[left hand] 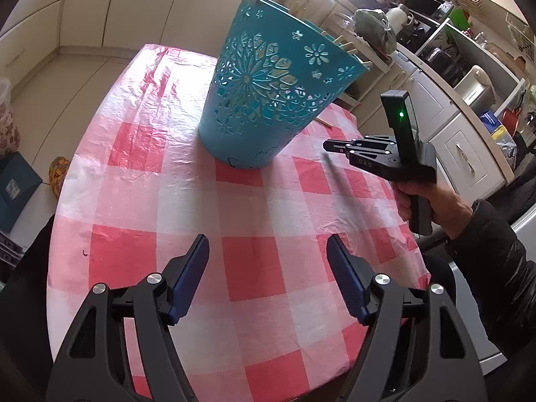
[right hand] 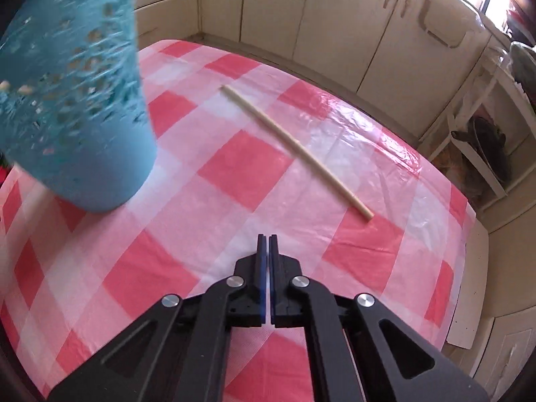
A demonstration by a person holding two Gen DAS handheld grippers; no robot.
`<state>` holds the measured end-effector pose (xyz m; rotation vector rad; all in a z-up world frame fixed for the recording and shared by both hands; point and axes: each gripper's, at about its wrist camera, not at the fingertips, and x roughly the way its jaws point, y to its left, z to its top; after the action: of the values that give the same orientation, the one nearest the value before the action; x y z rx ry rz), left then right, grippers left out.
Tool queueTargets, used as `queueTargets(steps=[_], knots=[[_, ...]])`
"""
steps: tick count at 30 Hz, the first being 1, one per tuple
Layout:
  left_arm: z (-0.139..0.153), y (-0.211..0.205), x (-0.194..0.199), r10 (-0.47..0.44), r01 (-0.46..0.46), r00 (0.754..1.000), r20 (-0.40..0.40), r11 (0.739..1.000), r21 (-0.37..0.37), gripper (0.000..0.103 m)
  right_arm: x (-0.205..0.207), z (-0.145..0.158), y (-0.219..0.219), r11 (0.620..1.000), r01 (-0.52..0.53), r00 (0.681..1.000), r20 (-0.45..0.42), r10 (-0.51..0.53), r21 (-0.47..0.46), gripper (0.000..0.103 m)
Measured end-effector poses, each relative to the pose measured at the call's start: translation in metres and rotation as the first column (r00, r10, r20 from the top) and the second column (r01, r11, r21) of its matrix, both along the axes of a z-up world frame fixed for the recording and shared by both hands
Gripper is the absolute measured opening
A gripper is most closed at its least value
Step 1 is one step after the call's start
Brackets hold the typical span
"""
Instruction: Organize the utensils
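A teal bucket [left hand: 278,90] stands upright on the bench [left hand: 140,207], with stick ends showing above its rim. The left gripper [left hand: 268,268] hangs in front of the bucket, tilted downward, its jaws spread and empty. The right gripper [right hand: 268,238], held in a hand [left hand: 425,201] right of the bucket, angles steeply down with jaws pressed together, holding nothing. A loose chopstick [right hand: 294,149] lies flat right of the bucket, just beyond that gripper.

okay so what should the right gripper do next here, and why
Probably open the right gripper and reach forward to the pale wooden stick. Its jaws are shut on nothing, and that stick lies loose on the red-checked tablecloth, outside the teal perforated metal bucket.
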<state>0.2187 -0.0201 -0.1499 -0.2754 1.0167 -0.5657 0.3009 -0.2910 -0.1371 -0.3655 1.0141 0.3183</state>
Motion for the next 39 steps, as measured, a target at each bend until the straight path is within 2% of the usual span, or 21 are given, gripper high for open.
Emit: queueTargets(steps=[2, 3, 4, 5, 6, 9, 13, 15, 16, 17, 21, 26, 29, 31, 35, 37, 39], knots=[[0.001, -0.002, -0.003, -0.013, 0.013, 1.0, -0.002, 1.0, -0.004, 0.071, -0.003, 0.012, -0.003, 0.999, -0.009, 0.997, 0.07, 0.007, 0.032, 0.002], [0.001, -0.003, -0.003, -0.017, 0.017, 1.0, -0.006, 1.0, -0.003, 0.071, 0.003, 0.018, -0.008, 0.999, 0.004, 0.996, 0.092, -0.008, 0.044, 0.006], [0.0, -0.004, -0.004, -0.021, 0.021, 1.0, -0.01, 1.0, -0.003, 0.071, 0.012, 0.022, -0.015, 0.998, 0.028, 0.994, 0.104, -0.034, 0.052, 0.034], [-0.001, -0.005, -0.004, -0.025, 0.025, 1.0, -0.014, 1.0, -0.002, 0.071, 0.022, 0.024, -0.02, 0.997, 0.04, 0.992, 0.119, -0.047, 0.065, 0.049], [-0.003, -0.005, -0.004, -0.026, 0.026, 1.0, -0.016, 1.0, -0.003, 0.071, 0.032, 0.025, -0.024, 0.996, 0.032, 0.992, 0.118, -0.041, 0.078, 0.055], [-0.007, -0.002, -0.002, -0.01, 0.01, 0.999, -0.033, 1.0, -0.011, 0.072, 0.067, 0.013, -0.029, 0.999, 0.007, 0.998, 0.06, -0.01, 0.048, 0.055], [-0.016, 0.006, 0.005, 0.016, -0.018, 0.998, -0.064, 1.0, -0.019, 0.072, 0.091, -0.009, -0.025, 0.998, -0.064, 0.998, -0.014, 0.063, -0.017, 0.042], [-0.018, 0.009, 0.009, 0.026, -0.028, 0.997, -0.076, 0.999, -0.025, 0.072, 0.091, -0.01, -0.026, 0.998, -0.066, 0.997, -0.037, 0.066, 0.011, 0.033], [-0.018, 0.009, 0.01, 0.029, -0.032, 0.996, -0.078, 0.999, -0.028, 0.072, 0.089, -0.01, -0.026, 0.998, -0.069, 0.996, -0.056, 0.069, 0.016, 0.019], [-0.018, 0.009, 0.011, 0.03, -0.033, 0.996, -0.078, 0.999, -0.034, 0.072, 0.086, -0.01, -0.023, 0.997, -0.071, 0.995, -0.064, 0.071, -0.001, 0.012], [-0.011, 0.006, 0.01, 0.022, -0.025, 0.998, -0.066, 0.999, -0.046, 0.072, 0.058, -0.009, -0.018, 0.999, -0.032, 0.989, -0.147, 0.033, 0.007, 0.006], [-0.002, -0.006, 0.003, -0.024, 0.023, 0.998, -0.053, 0.999, -0.026, 0.075, -0.017, -0.004, 0.0, 0.986, 0.051, 0.966, -0.258, -0.009, 0.156, 0.006], [-0.007, -0.021, 0.0, -0.067, 0.069, 0.994, -0.089, 0.997, 0.019, 0.076, -0.072, -0.007, 0.014, 0.953, 0.139, 0.944, -0.328, -0.045, 0.27, 0.006], [-0.011, -0.029, -0.001, -0.081, 0.085, 0.991, -0.103, 0.996, 0.036, 0.076, -0.104, -0.013, 0.023, 0.913, 0.211, 0.925, -0.373, -0.071, 0.349, 0.006], [-0.02, -0.045, 0.005, -0.07, 0.081, 0.99, -0.126, 0.993, 0.084, 0.076, -0.151, -0.02, 0.043, 0.821, 0.303, 0.914, -0.391, -0.106, 0.485, 0.006], [-0.021, -0.051, 0.011, -0.063, 0.077, 0.991, -0.122, 0.99, 0.116, 0.076, -0.168, -0.023, 0.058, 0.812, 0.297, 0.923, -0.369, -0.108, 0.503, 0.006], [-0.021, -0.061, 0.016, -0.061, 0.076, 0.995, -0.084, 0.977, 0.199, 0.076, -0.172, -0.025, 0.058, 0.775, 0.321, 0.924, -0.359, -0.13, 0.544, 0.012]])
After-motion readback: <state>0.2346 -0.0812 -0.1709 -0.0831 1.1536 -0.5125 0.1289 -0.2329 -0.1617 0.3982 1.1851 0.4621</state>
